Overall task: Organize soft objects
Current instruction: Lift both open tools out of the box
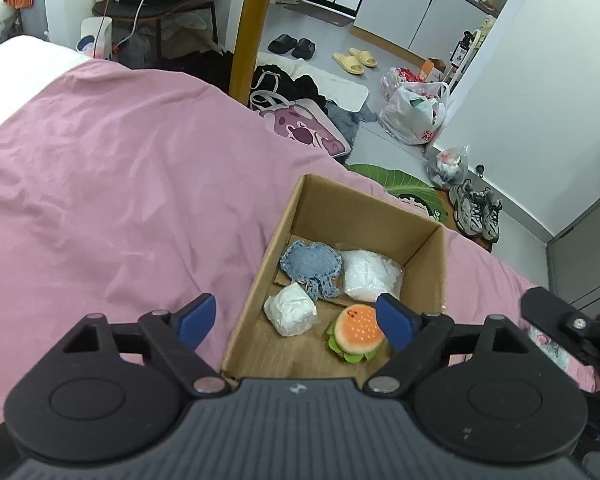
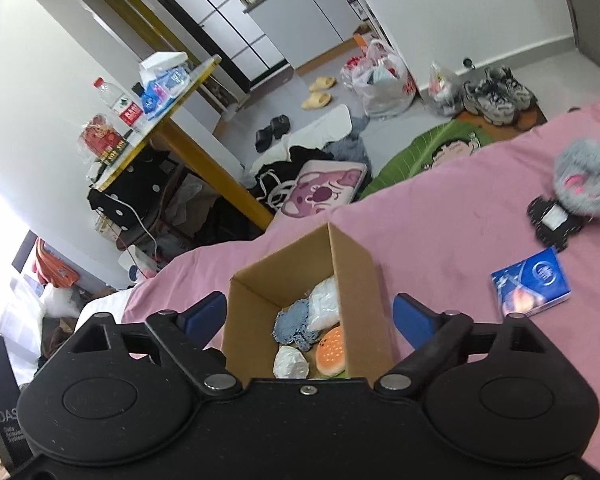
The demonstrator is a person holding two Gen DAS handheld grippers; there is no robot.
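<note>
Pink bedsheet (image 2: 440, 216) fills the frame. Open brown cardboard box (image 1: 320, 208) sits at centre, light and unanchored on soft bedding; a finger clipping its rim could tip or shove it.

Left gripper (image 1: 296, 320) and right gripper (image 2: 310, 314): both spread wide, empty.

Inside the box:
- white bagged bundle (image 1: 370, 274), 1 o'clock
- blue denim patch (image 1: 310, 266), 11 o'clock
- white wrapped wad (image 1: 290, 314), 7 o'clock
- plush hamburger toy (image 1: 356, 332), 5 o'clock

Grey fluffy toy (image 2: 586, 184) lies loose at 2 o'clock.
</note>
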